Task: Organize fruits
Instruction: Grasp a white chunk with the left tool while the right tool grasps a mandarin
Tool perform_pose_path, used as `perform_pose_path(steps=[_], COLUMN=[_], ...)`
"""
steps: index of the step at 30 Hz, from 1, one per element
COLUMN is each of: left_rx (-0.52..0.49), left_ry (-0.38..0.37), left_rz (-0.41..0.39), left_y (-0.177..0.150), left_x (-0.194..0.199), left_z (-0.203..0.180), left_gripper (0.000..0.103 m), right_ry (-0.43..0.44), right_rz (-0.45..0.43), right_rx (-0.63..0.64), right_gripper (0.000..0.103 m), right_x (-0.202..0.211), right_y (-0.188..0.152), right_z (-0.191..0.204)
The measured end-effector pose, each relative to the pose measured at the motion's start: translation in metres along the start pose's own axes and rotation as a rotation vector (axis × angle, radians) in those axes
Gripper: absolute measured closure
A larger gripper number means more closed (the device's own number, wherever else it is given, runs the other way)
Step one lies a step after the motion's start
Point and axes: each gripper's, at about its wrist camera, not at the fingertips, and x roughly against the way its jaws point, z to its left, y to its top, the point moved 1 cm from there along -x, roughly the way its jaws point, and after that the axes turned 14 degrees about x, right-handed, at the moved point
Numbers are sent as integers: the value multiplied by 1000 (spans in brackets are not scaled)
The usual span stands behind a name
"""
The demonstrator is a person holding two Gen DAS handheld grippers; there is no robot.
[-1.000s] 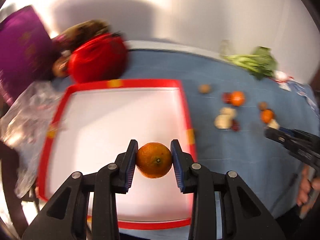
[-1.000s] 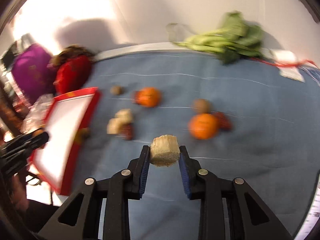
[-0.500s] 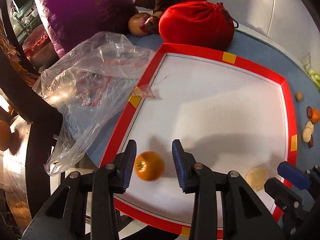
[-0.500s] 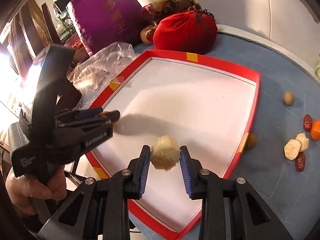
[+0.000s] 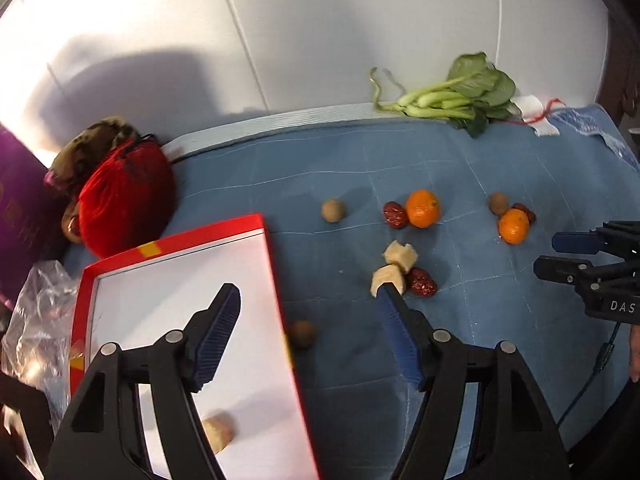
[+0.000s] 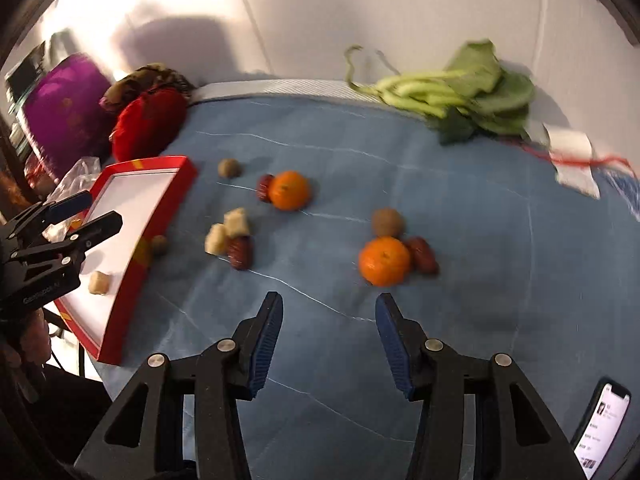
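Note:
A red-rimmed white tray (image 5: 176, 246) (image 6: 160, 164) lies at the left of the blue cloth, with a beige chunk (image 5: 218, 434) (image 6: 99, 282) on it. On the cloth lie two oranges (image 6: 289, 190) (image 6: 385, 261), red dates (image 6: 240, 251), beige chunks (image 6: 226, 228) and brown round fruits (image 6: 387, 222). My left gripper (image 5: 308, 294) is open and empty over the tray's right edge. My right gripper (image 6: 328, 304) is open and empty, just short of the near orange. The orange set on the tray is out of sight.
A red pouch (image 5: 124, 208) and a purple bag (image 6: 66, 116) sit at the back left, with crumpled clear plastic (image 5: 36, 320) beside the tray. Green leafy vegetables (image 6: 460, 92) lie at the back right. A phone (image 6: 600, 420) lies at the near right.
Both grippers let go of their loads on the tray, the left the orange, the right the beige chunk. Both opened wide and swung back right over the cloth.

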Motion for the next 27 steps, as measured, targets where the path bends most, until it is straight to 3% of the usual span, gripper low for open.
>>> perform_pose_path(steps=[3,7,10,12,14,21,24,27], left_rx=[-54,-98,-64,-98,-116,-84,-70,-111], left_ry=[-24,7,-78,-111,-65,-74,-119,-133], left_rz=[57,90,160,152,141,204,228,214], left_y=[-1,-4,-11,-14,-17,-16,-10,-14], left_x=[-26,-47,-51,-47,-51,-76,-86,-80], left_z=[-20,-32,-29,-31,-35,-40,-38,-44], left_gripper=[33,33,33,33,33,33,41,56], right_ry=[30,11,29,19,12,-34,-60,-65], right_rz=[20,26,27,36,51,75,71,68], right_rx=[-33,-74,-68,-70,-81,-76,-77,-80], right_gripper=[53,52,52,53,53,57,68,69], right_x=[-12,-20,-24,-30,-38,-55,-57,-57], right_y=[-8,-5,0,4,7,8,10,9], right_z=[-17,-25,-24,-23,-23,-23,-24,-25])
